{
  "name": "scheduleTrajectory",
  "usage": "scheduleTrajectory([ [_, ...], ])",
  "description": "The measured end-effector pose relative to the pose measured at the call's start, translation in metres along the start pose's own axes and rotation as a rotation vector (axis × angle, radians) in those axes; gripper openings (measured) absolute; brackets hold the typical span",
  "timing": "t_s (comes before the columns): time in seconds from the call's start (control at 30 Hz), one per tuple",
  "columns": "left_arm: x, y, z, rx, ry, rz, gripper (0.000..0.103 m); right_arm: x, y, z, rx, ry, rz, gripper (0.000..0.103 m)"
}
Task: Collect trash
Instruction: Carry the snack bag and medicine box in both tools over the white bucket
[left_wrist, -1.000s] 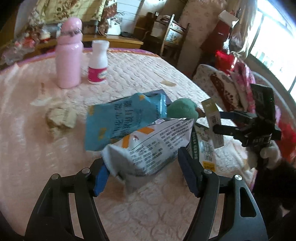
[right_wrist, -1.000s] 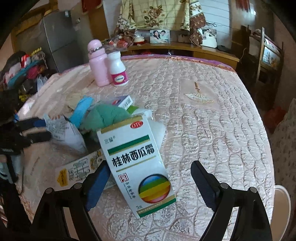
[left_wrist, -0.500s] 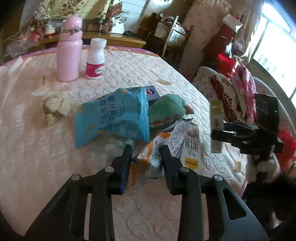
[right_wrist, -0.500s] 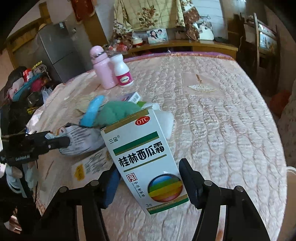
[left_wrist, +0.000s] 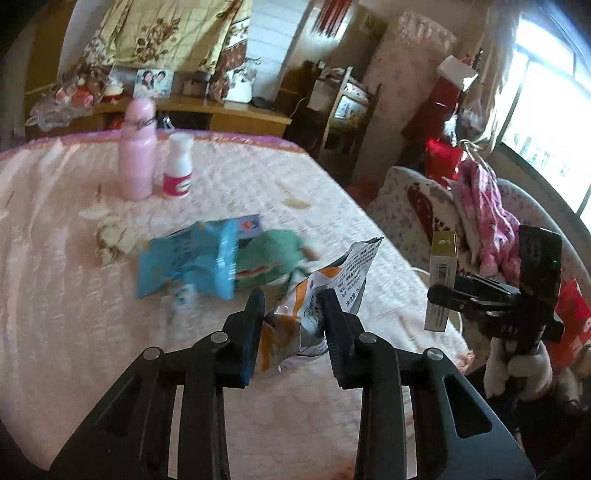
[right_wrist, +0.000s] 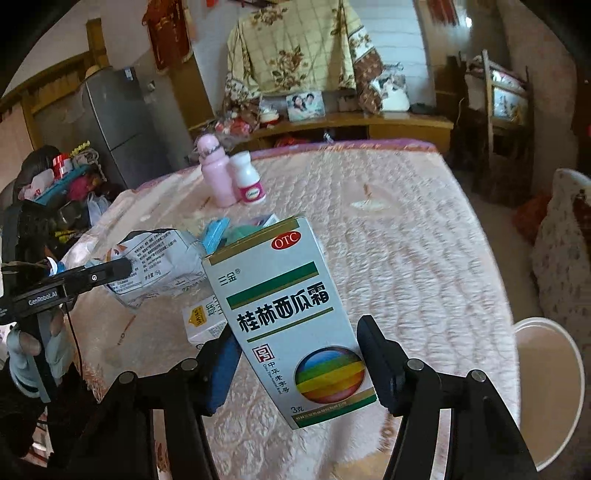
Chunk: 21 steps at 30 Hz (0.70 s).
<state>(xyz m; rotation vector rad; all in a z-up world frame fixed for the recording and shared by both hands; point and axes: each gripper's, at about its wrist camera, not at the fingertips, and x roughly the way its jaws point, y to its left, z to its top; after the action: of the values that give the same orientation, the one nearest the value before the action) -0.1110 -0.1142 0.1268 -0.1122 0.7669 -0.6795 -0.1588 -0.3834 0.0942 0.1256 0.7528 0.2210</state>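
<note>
The left gripper (left_wrist: 291, 310) has its fingers pinched on a crumpled snack wrapper (left_wrist: 321, 295), lifted above the bed (left_wrist: 55, 277) near its right edge. The right gripper (right_wrist: 299, 354) clamps a medicine box (right_wrist: 288, 317), also clear of the bed.

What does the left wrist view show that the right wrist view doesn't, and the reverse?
Left wrist only: the window and pink clothes on the sofa.

Right wrist only: the grey fridge, the white bucket and the medicine box face with its rainbow ball.

Both: the pink bottle, white bottle, blue packet and crumpled white wrapper.
</note>
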Motion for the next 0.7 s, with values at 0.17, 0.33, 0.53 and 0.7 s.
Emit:
scheduleTrajectory([
  [0.17,0.006,-0.036,0.003,0.032,0.000,-0.021,0.029,-0.028,-0.009,-0.003,0.027,-0.038,-0.040,0.061],
  [0.33,0.020,-0.064,0.003,0.057,0.010,-0.034,0.029,-0.039,-0.026,-0.005,0.041,-0.045,-0.070,0.061],
  [0.53,0.051,-0.093,0.011,0.081,0.039,-0.059,0.029,-0.048,-0.066,-0.015,0.115,-0.047,-0.102,0.060],
  [0.7,0.073,-0.124,0.017,0.127,0.053,-0.082,0.029,-0.064,-0.098,-0.024,0.158,-0.057,-0.148,0.060],
])
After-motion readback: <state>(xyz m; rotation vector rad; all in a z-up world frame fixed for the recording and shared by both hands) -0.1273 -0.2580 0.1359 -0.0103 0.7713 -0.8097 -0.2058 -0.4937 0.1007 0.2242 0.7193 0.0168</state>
